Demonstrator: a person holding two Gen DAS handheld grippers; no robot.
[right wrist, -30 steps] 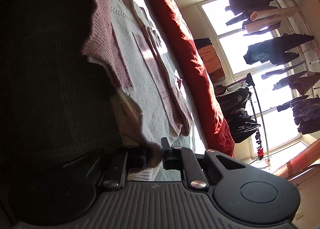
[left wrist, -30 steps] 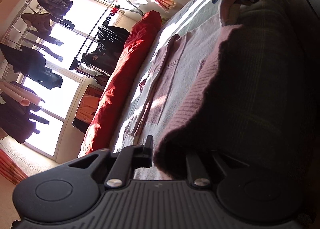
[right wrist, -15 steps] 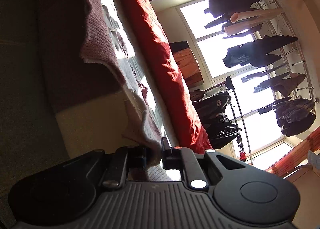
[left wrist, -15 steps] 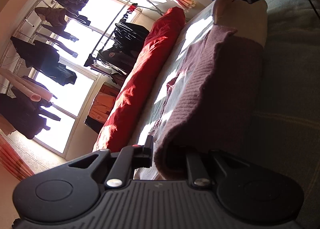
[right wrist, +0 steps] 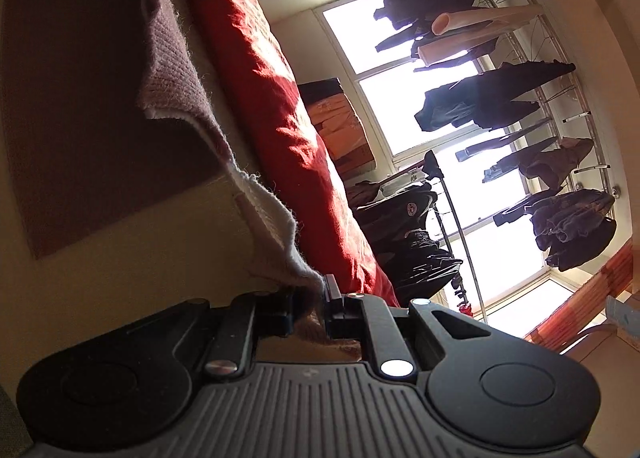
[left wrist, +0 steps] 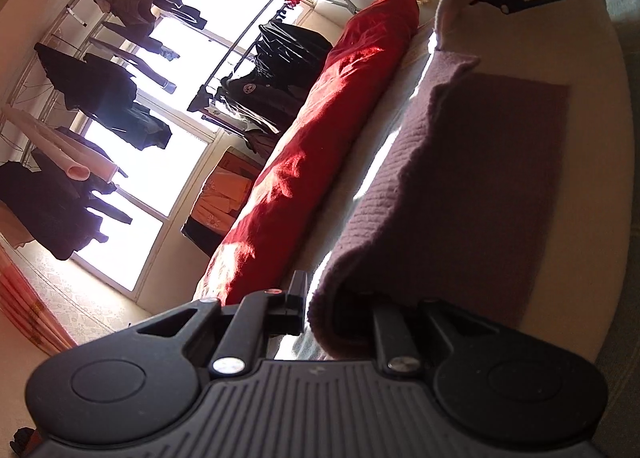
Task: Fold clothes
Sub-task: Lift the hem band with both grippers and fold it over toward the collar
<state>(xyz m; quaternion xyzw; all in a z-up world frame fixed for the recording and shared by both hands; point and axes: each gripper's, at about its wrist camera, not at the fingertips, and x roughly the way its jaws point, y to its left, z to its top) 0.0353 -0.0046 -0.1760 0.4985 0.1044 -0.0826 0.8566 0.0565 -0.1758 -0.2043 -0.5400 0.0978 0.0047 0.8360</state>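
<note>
My left gripper [left wrist: 320, 298] is clamped on one edge of the mauve and cream knitted sweater [left wrist: 460, 185], and my right gripper [right wrist: 310, 310] is pinched tight on its fuzzy cream edge at the other end. The sweater stretches between the two grippers, its upper layer doubled over, the fold running from one set of jaws to the other. Beyond it, along the far side of both jaws, lies a long red rolled quilt [left wrist: 320, 129], and past that dark clothes on a metal rack [right wrist: 500, 97] before bright windows.
</note>
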